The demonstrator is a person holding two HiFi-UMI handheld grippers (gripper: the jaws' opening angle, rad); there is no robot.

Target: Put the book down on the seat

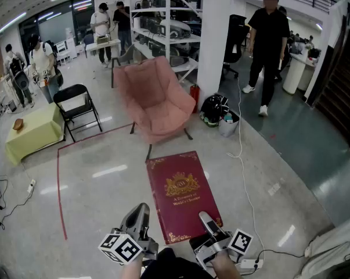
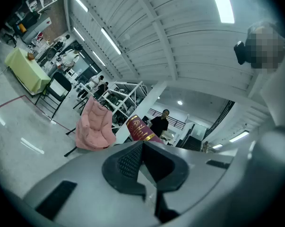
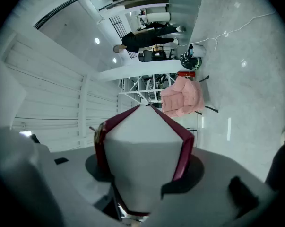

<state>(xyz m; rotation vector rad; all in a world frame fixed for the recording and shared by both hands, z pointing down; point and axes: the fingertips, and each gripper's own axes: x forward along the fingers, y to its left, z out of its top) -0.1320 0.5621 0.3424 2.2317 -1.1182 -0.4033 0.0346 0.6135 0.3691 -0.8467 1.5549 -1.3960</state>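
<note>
A large dark-red book (image 1: 183, 193) with gold print hangs flat above the floor, its cover facing up, in front of me. My right gripper (image 1: 210, 226) is shut on its near right corner; in the right gripper view the book (image 3: 142, 145) fills the gap between the jaws, white page edge toward the camera. My left gripper (image 1: 139, 215) hovers left of the book, apart from it, with its jaws together and holding nothing. The pink padded armchair (image 1: 157, 97) stands ahead past the book's far edge, its seat bare. The armchair (image 2: 95, 126) and book (image 2: 139, 128) also show in the left gripper view.
A black folding chair (image 1: 76, 103) and a yellow-green covered table (image 1: 32, 133) stand at the left. A white pillar (image 1: 218, 34) with bags (image 1: 218, 112) at its base rises right of the armchair. A person in black (image 1: 267, 45) stands at the right. Red tape (image 1: 61, 185) marks the floor.
</note>
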